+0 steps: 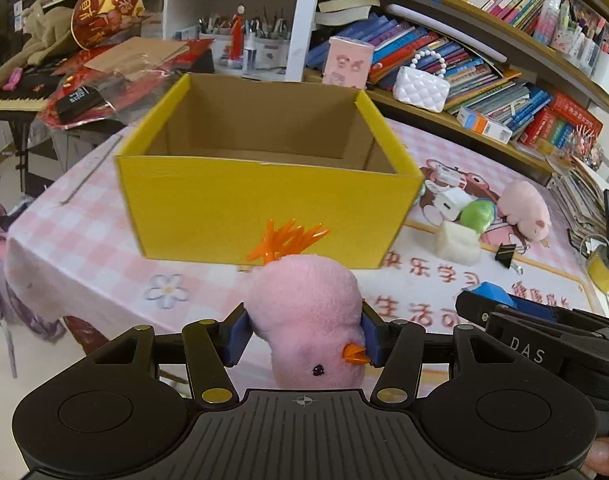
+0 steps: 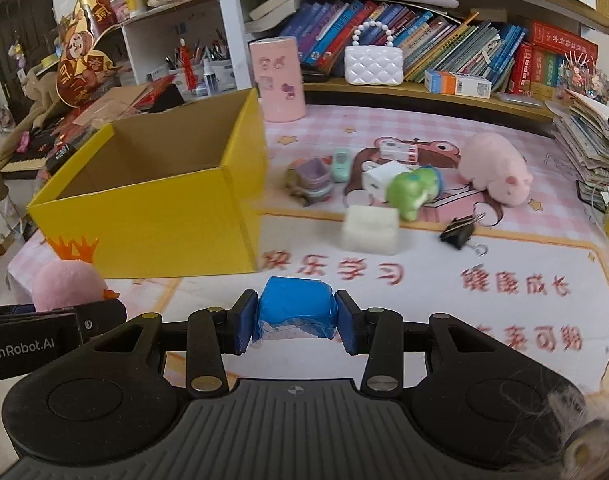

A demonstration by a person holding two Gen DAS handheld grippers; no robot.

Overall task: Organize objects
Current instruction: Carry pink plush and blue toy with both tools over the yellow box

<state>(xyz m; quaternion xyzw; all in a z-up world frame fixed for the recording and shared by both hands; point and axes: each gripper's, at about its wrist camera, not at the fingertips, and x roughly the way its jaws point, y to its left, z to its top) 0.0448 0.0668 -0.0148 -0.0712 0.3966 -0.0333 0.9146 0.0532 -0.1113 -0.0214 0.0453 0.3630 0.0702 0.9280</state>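
My left gripper (image 1: 304, 336) is shut on a pink plush chick (image 1: 304, 312) with an orange crest and beak, held just in front of the open yellow cardboard box (image 1: 264, 208). The chick also shows in the right wrist view (image 2: 68, 284). My right gripper (image 2: 294, 316) is shut on a blue wrapped block (image 2: 294, 306), held above the mat to the right of the box (image 2: 152, 216). The box's inside looks bare as far as it shows. Loose on the mat: a pink plush pig (image 2: 496, 168), a green plush toy (image 2: 412, 190), a white foam block (image 2: 370, 230), a black binder clip (image 2: 458, 232).
A white charger (image 2: 380, 178), a mint toy (image 2: 339, 164), stacked small cups (image 2: 310, 180) and a pink cylinder (image 2: 278, 80) stand behind the toys. A bookshelf with a white quilted purse (image 2: 372, 66) runs along the back. The table edge (image 1: 20, 240) drops off at the left.
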